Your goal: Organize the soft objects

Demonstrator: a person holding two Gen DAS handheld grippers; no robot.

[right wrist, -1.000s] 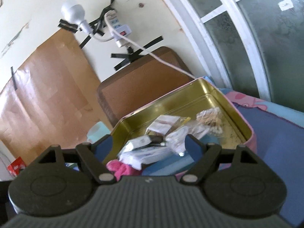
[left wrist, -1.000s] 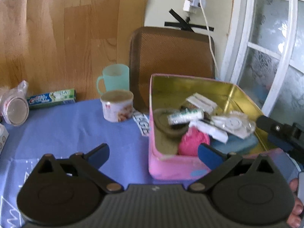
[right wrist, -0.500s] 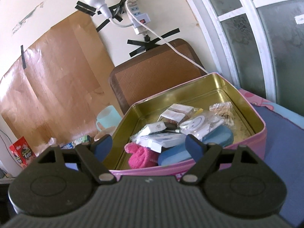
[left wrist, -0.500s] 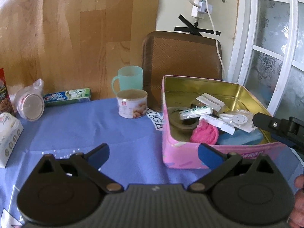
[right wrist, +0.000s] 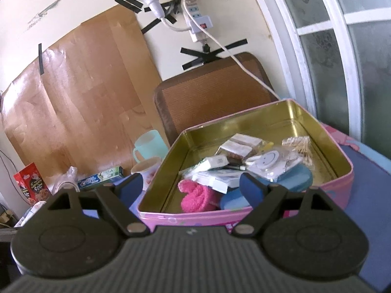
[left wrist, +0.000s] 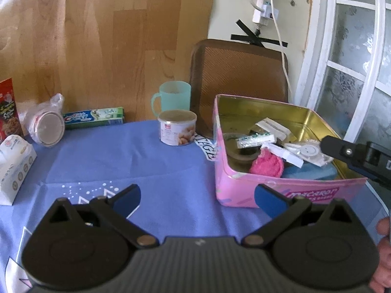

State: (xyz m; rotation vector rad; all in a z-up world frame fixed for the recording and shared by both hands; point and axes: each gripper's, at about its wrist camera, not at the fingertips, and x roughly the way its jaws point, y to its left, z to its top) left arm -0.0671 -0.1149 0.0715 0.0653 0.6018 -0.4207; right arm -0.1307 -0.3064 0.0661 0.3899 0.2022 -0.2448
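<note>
Both grippers backed off the pink tin w/ the pink fluffy cloth inside — left gripper & right gripper spread wide, empty; drop prob done.

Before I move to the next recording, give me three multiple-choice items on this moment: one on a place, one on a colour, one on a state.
1. Where does the fluffy pink cloth lie?
A. inside the pink tin
B. on the blue tablecloth
C. in the green mug

2. What colour is the inside of the tin?
A. white
B. gold
C. black

3. How stand the jaws of the left gripper?
A. shut on the cloth
B. shut on nothing
C. open, holding nothing

Answers:
1. A, the cloth sits in the near left corner of the tin, beside a blue pad.
2. B, the inner walls shine gold in both views.
3. C, the blue fingertips stand wide apart over the tablecloth; the right gripper is open too.
</note>
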